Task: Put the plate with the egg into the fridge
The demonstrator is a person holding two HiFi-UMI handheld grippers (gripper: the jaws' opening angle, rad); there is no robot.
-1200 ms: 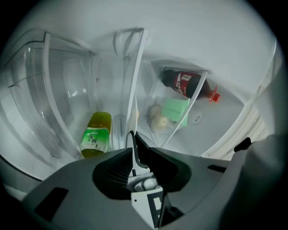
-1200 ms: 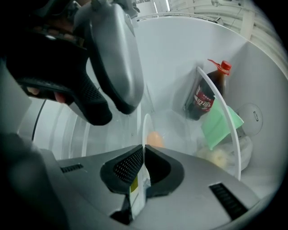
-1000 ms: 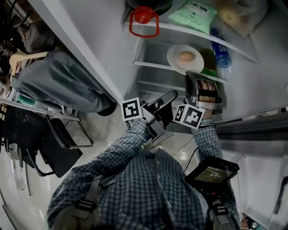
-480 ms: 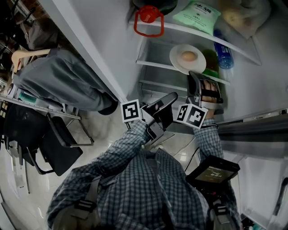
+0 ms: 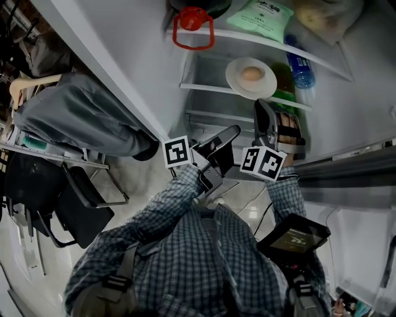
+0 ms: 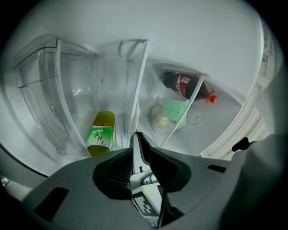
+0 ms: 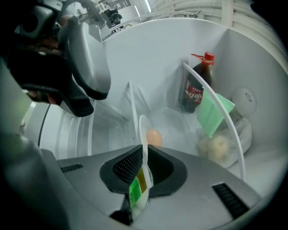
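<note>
In the head view a white plate [image 5: 266, 78] carrying a brown egg [image 5: 251, 73] is held inside the open fridge, over the front of a glass shelf [image 5: 204, 90]. My right gripper [image 5: 262, 104] is shut on the plate's near rim. The right gripper view shows the plate [image 7: 142, 128] edge-on between the jaws of the right gripper [image 7: 145, 150], with the egg [image 7: 154, 137] just beyond. I cannot tell whether the plate rests on the shelf. My left gripper [image 5: 234, 130] hangs shut and empty just left of the right one, and the left gripper [image 6: 137, 137] points into the fridge.
A cola bottle [image 7: 193, 92], a green packet [image 5: 260, 13] and a bag of pale food [image 7: 218, 146] lie on the upper shelf. A green tea bottle [image 6: 101, 133] and a blue bottle [image 5: 301, 67] lie beside the plate. The fridge wall [image 5: 105, 56] stands at the left, with a black chair [image 5: 74, 204] behind.
The head view has shifted slightly. The plate and both grippers keep their places relative to the fridge shelves.
</note>
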